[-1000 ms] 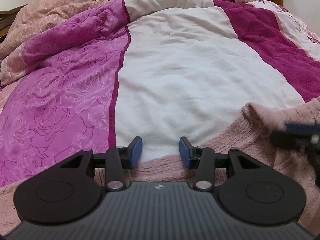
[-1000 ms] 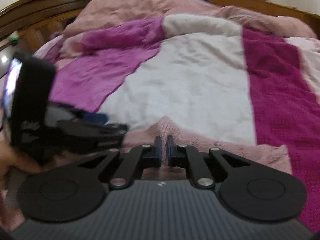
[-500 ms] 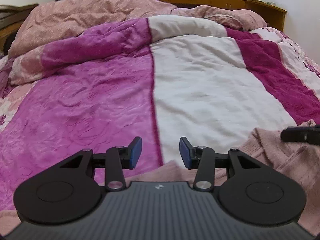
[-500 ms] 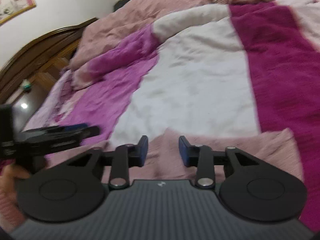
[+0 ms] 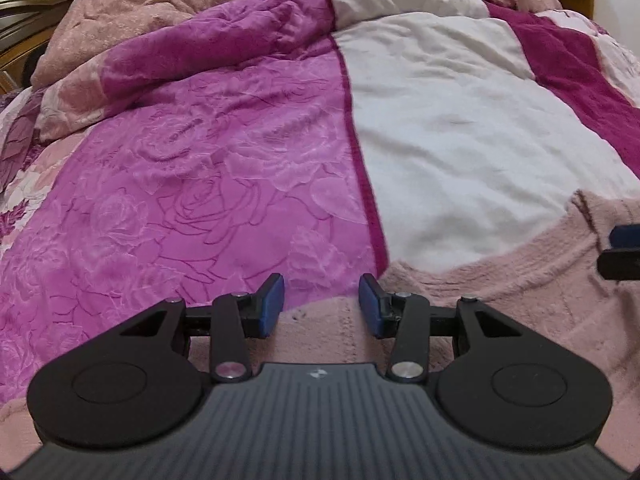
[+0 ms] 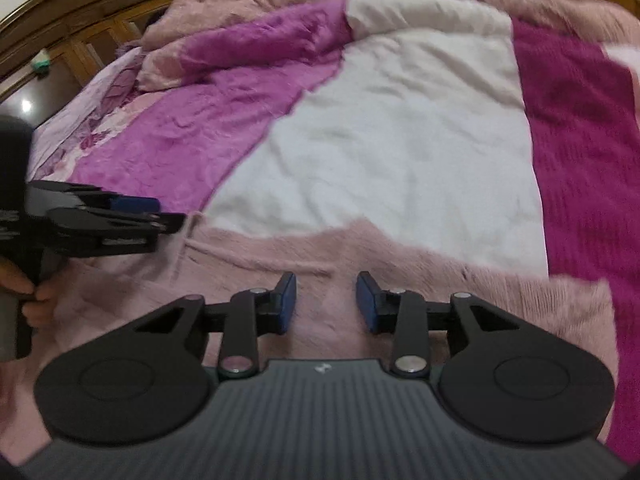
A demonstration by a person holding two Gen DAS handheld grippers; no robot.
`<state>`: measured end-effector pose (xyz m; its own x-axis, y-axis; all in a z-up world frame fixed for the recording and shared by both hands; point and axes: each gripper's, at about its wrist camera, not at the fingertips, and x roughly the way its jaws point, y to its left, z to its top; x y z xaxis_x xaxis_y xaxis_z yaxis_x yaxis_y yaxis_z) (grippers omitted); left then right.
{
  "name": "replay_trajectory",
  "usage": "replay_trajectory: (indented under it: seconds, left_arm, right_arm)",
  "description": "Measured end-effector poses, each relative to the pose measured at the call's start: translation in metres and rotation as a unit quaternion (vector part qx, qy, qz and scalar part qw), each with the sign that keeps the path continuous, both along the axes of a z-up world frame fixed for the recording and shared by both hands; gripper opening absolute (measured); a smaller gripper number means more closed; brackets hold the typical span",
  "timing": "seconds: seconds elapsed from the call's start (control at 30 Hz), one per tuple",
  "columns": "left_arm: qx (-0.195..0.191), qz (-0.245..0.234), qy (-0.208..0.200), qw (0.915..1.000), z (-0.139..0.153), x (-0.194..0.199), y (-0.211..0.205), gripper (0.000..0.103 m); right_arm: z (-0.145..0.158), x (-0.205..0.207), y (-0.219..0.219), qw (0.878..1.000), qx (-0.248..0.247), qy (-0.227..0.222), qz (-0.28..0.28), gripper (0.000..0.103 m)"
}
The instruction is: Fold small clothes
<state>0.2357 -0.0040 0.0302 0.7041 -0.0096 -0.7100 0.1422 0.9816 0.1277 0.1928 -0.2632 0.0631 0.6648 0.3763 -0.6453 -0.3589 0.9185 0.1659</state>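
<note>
in the left wrist view, the left gripper [image 5: 321, 300] is hanging over the near edge of a pink knitted garment [image 5: 500, 296], its blue fingers [image 5: 272, 306] spread apart with nothing between them. the garment is lying flat on the bedspread [image 5: 200, 184], running from below the gripper out to the right edge, its far edge sitting on the white panel and its left end reaching the purple rose-patterned panel. at the far right edge, the tip of the right gripper [image 5: 622, 252] is showing over the garment. a crumpled pink quilt [image 5: 180, 4] is lying bunched at the head of the bed.

in the right wrist view, the right gripper [image 6: 326, 302] is hovering over the middle of the garment [image 6: 400, 264], its fingers [image 6: 286, 304] standing apart with only bare knit showing behind the gap; its jaws have just been opening and nothing is between them. the left gripper [image 6: 160, 214] is coming in from the left above the garment's left end, held by a hand [image 6: 28, 300]. a dark wooden headboard [image 6: 80, 4] is standing at the upper left.
</note>
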Motion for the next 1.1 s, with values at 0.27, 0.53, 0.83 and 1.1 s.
replay_trajectory:
  seconds: [0.27, 0.53, 0.83, 1.1]
  left_arm:
    - [-0.012, 0.020, -0.010, 0.9997, 0.034, -0.021, 0.016, 0.050]
    - [-0.036, 0.018, 0.027, 0.9988, 0.037, -0.059, 0.041, 0.050]
    - [-0.050, 0.026, 0.039, 0.9977, 0.021, -0.052, 0.044, 0.050]
    - [-0.040, 0.024, 0.034, 0.9983, 0.016, -0.053, 0.040, 0.050]
  right_arm:
    - [0.011, 0.018, 0.030, 0.999, 0.021, -0.010, 0.038, 0.038]
    - [-0.003, 0.046, 0.083, 0.989, -0.018, 0.028, 0.141, 0.038]
    - [-0.010, 0.048, 0.105, 0.977, -0.069, 0.029, 0.199, 0.017]
    - [-0.011, 0.050, 0.099, 0.987, -0.058, -0.011, 0.148, 0.010]
